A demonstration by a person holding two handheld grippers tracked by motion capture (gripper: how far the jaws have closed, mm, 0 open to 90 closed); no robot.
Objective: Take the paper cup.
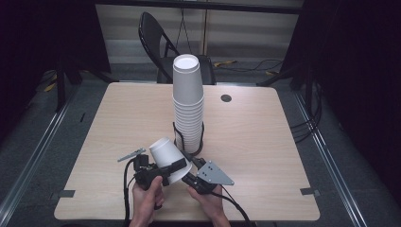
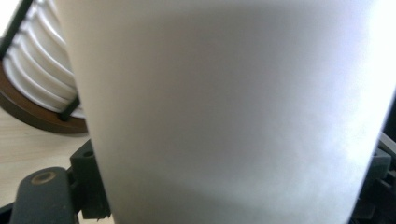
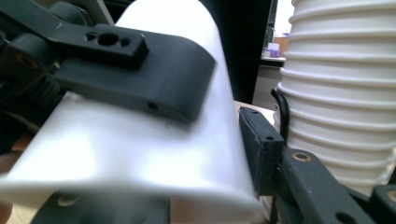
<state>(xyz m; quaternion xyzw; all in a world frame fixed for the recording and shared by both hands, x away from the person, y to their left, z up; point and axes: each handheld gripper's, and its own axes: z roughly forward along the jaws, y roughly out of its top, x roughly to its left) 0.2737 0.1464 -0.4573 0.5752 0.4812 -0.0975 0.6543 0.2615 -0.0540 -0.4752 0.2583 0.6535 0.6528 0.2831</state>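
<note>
**Nothing to read here**

I find no lettering, brand, number or sign that I can read. The cup [image 1: 166,156] I hold is plain white on every side I can see, and the stacked cups [image 1: 188,101] beside it are just as bare. The grey plate [image 1: 213,173] on my right gripper [image 1: 189,163] carries no mark. Far back in the right gripper view something purple [image 3: 272,48] sits on a ledge, possibly labelled, but it is too blurred to tell.
</note>
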